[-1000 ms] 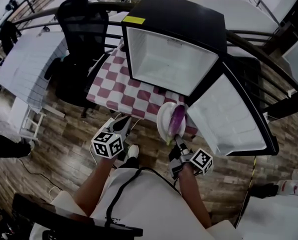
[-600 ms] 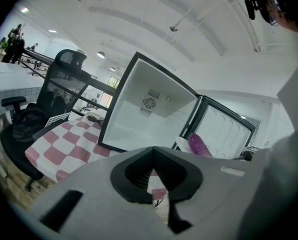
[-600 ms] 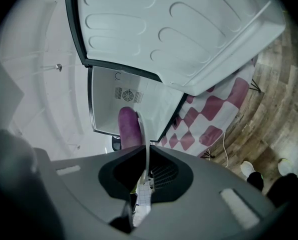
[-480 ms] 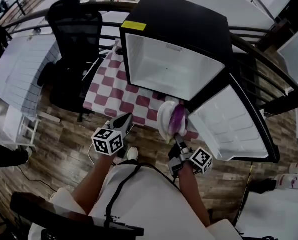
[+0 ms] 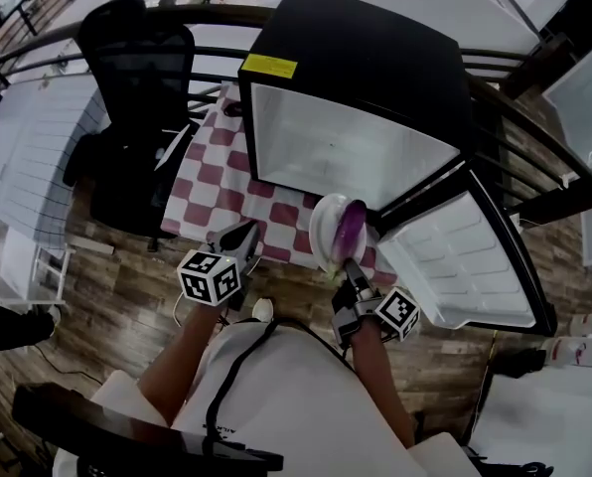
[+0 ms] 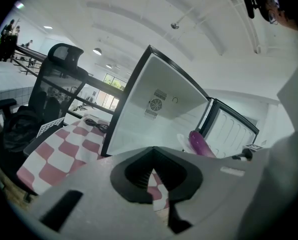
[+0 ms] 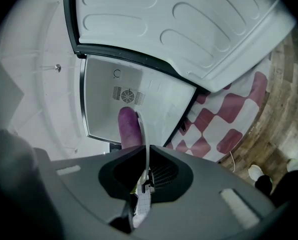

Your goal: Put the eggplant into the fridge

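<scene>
A: Head view first. What is sitting on the bench?

B: A black box-shaped mini fridge with a white inside is standing on it, over a red-and-white checked cloth. Its white-lined door is hanging wide open to the right. A black mesh office chair is standing at the bench's left on the brown wooden plank floor.

A: And the eggplant?

B: The long purple eggplant is lying on a round white plate. The plate is hanging in the air just before the fridge's lower right corner, outside the opening. The right hand-held gripper is pinching the plate's near rim. The left hand-held gripper is hovering over the bench's near edge, left of the plate and apart from it.

A: Left gripper view?

B: Jaws are lying together at the tips, nothing between them. Past them the open fridge is showing, with plate and eggplant at the right.

A: Right gripper view?

B: Jaws are clamping tight on the thin plate rim, seen edge-on. The eggplant is showing just left of that rim, its end pointing toward the fridge's back wall and its round fan grille. The door is filling the top of the view, the cloth the right.
</scene>
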`<state>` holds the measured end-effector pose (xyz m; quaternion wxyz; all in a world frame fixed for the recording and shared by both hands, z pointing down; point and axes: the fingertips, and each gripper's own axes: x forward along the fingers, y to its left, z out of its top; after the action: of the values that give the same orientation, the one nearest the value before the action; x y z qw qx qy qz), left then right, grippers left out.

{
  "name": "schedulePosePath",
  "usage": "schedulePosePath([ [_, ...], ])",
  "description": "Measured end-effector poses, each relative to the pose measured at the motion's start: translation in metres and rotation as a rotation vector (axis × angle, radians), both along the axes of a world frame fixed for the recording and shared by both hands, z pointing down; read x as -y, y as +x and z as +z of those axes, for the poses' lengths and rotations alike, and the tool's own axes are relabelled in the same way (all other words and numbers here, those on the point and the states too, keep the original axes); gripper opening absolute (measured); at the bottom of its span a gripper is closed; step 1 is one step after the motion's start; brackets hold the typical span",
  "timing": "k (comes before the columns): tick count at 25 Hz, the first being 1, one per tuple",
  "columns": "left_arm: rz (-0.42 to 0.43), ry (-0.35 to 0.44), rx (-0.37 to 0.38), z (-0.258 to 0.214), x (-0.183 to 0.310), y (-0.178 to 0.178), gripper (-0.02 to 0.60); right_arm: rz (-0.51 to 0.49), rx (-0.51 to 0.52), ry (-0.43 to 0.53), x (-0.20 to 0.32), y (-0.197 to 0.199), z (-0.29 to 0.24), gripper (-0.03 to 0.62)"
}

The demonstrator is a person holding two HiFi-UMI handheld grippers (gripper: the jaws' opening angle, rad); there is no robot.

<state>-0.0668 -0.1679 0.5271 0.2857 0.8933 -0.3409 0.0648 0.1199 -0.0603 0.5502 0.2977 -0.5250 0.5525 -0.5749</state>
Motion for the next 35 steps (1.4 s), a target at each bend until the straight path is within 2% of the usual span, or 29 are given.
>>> schedulePosePath([
  [12, 0.047, -0.015, -0.005, 0.009, 0.046, -0.012, 0.000, 0.056, -0.006, -0.023, 0.034, -0.006, 0.009, 0.029],
  [18, 0.059, -0.027, -0.004, 0.014, 0.054, -0.018, 0.000, 0.067, -0.016, -0.040, 0.040, -0.009, 0.011, 0.029],
  [26, 0.072, -0.069, -0.025, 0.025, 0.054, -0.005, 0.000, 0.074, -0.002, -0.047, 0.053, -0.004, 0.018, 0.029],
  [35, 0.074, -0.002, 0.009, 0.022, 0.065, 0.020, 0.000, 0.037, -0.008, -0.065, 0.079, 0.014, 0.031, 0.029],
])
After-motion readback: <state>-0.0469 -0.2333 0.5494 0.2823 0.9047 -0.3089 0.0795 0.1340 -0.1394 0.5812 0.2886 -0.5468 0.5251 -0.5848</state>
